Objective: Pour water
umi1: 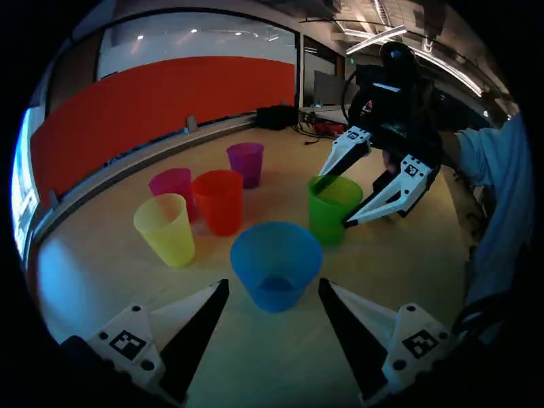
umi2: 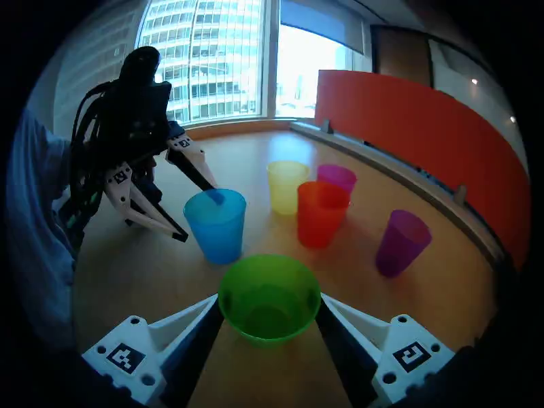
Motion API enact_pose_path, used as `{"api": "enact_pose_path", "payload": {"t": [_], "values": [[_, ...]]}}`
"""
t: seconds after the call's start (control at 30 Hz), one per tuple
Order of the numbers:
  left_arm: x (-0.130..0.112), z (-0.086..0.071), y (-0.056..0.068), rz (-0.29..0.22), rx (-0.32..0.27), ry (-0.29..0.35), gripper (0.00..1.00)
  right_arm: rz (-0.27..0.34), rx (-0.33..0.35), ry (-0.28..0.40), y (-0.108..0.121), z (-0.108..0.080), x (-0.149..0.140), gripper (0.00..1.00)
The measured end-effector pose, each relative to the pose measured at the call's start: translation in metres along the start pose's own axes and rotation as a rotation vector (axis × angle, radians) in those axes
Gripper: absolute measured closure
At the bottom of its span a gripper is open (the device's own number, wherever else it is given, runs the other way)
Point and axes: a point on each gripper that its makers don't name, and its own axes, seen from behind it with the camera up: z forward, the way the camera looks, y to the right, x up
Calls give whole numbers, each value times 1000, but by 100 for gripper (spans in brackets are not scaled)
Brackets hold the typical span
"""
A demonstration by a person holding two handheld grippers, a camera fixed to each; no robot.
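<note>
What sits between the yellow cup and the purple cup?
The orange cup stands between yellow cup and purple cup, seen in the right gripper view; pink cup just behind it.

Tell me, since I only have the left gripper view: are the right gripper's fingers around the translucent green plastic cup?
Observer: Yes. In the right gripper view the right gripper has one of its fingers on each side of the translucent green plastic cup, right at its wall. Whether they press on it, I cannot tell.
Operator: Any water in it?
Observer: That view looks down to its bottom, but I cannot make out a water line.
Operator: What is behind my left gripper?
Observer: A row of tall windows stands behind the left gripper.
</note>
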Motion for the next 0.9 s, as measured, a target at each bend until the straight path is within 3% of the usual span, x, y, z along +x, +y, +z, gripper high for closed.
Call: {"api": "enact_pose_path", "payload": {"t": [0.2,0.4,0.9], "values": [[2,-1,2,5,0,0,2,2,-7,4,-1,-2,-1,8],[2,-6,1,8,12,-1,2,9,-33,9,2,-8,-3,0],[6,-30,-3,-9,78,38,2,42,-106,26,2,-50,-18,0]]}}
